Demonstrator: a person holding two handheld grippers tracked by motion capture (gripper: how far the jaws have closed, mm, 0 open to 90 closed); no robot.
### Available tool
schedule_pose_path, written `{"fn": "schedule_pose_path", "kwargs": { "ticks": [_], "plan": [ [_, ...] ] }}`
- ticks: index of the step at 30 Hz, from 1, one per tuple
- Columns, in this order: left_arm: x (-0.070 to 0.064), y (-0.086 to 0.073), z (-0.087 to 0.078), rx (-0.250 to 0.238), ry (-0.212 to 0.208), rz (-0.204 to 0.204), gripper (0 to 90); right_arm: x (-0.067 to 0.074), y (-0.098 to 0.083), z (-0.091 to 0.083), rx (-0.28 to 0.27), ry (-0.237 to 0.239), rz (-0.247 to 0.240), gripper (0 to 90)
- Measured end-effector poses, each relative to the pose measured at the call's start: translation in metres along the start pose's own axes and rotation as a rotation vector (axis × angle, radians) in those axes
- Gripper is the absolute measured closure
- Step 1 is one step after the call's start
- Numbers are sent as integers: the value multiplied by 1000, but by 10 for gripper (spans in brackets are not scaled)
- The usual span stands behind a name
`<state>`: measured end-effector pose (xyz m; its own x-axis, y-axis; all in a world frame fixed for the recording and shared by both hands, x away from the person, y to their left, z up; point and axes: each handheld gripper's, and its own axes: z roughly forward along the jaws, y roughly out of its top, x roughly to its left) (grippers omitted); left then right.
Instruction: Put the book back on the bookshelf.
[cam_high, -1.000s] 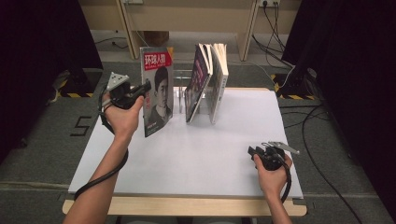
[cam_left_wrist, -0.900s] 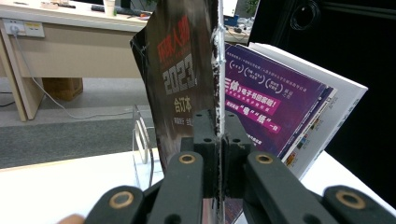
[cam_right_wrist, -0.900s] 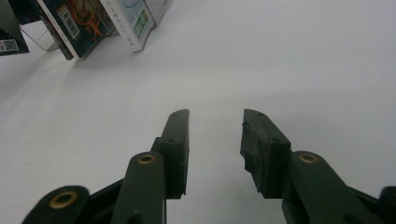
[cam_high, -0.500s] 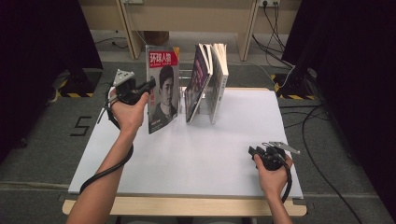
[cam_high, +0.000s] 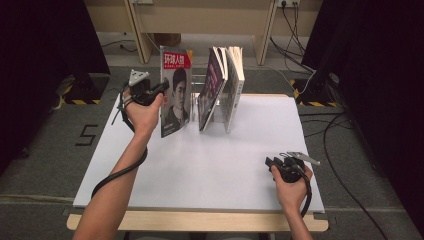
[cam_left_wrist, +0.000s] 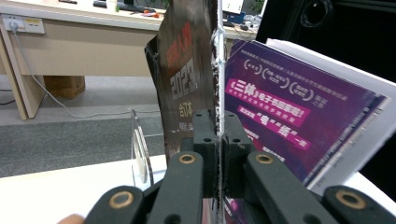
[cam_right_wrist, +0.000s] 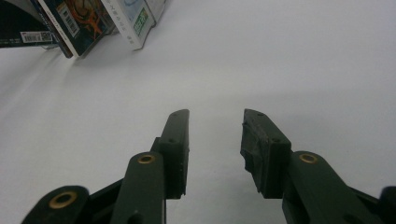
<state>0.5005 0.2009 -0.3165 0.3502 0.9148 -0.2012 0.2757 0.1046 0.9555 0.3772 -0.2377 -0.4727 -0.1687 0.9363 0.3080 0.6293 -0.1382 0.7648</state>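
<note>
A magazine (cam_high: 176, 92) with a red masthead and a portrait cover stands upright at the back left of the white table (cam_high: 210, 160). My left gripper (cam_high: 161, 87) is shut on its left edge; in the left gripper view both jaws pinch the thin magazine (cam_left_wrist: 191, 70) edge-on at my left gripper (cam_left_wrist: 217, 135). Just right of it, several books and magazines (cam_high: 222, 85) lean together in a clear rack, the nearest with a purple cover (cam_left_wrist: 289, 112). My right gripper (cam_high: 270, 163) rests low at the front right, open and holding nothing, its jaws (cam_right_wrist: 212, 140) apart over bare table.
A clear acrylic divider (cam_left_wrist: 140, 149) of the rack stands left of the held magazine. Book bottoms (cam_right_wrist: 74, 23) show at the top left of the right gripper view. Desk legs, cables and a wall socket lie on the floor behind the table.
My left hand has carried the magazine rightward, closer to the leaning books, and it now stands more upright. The right hand has stayed put.
</note>
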Motion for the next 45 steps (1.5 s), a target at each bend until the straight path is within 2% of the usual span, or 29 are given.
{"fn": "schedule_pose_path", "kwargs": {
  "ticks": [13, 15, 26, 31, 33, 36, 41, 45],
  "plan": [
    [3, 11, 22, -13, 14, 14, 866, 1, -1, 1, 9, 3, -1, 622],
    [4, 12, 26, -9, 19, 18, 866, -1, -1, 2, 7, 4, -19, 622],
    [8, 13, 49, -20, 55, 22, 866, -2, -2, 3, 16, 3, -13, 622],
    [13, 6, 56, -39, 60, 29, 865, -2, -2, 3, 14, 1, -15, 622],
    [14, 2, 54, -44, 55, 34, 865, -3, -2, 3, 14, 1, -17, 622],
    [16, -4, 47, -51, 79, 74, 864, -2, -3, 3, 17, 2, -10, 622],
    [19, -17, 28, -53, 91, 86, 861, -2, -3, 3, 15, 0, -22, 620],
    [22, -32, 9, -46, 90, 103, 856, -1, -3, 3, 16, 4, -12, 619]
  ]
}}
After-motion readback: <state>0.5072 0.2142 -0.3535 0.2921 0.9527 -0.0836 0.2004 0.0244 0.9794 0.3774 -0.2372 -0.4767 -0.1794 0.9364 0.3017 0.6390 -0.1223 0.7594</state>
